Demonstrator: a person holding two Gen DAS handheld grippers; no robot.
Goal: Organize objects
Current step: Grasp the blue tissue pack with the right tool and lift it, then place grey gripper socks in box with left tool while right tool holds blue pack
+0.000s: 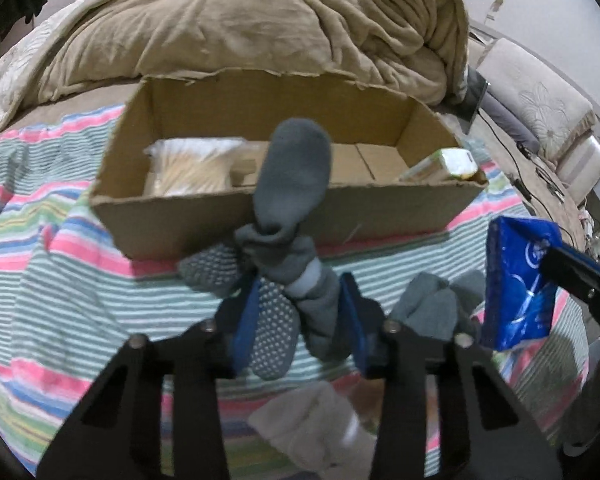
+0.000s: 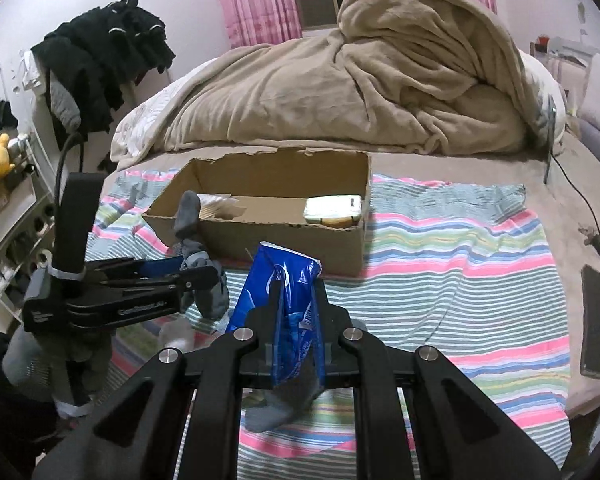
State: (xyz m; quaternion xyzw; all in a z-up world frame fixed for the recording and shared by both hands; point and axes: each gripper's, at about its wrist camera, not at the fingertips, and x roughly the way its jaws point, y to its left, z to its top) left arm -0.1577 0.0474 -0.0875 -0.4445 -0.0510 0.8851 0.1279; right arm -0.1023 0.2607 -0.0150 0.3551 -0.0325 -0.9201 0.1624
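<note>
The left gripper (image 1: 300,316) clamps a bundle of grey socks (image 1: 289,216), its long axis pointing up toward the cardboard box (image 1: 259,220) just beyond. To the right, the right gripper (image 2: 295,308) pinches an upright blue packet (image 2: 277,280). Both hang over a striped blanket (image 2: 440,264) on a bed with a tan duvet (image 2: 380,80). The packet's print is unreadable.
</note>
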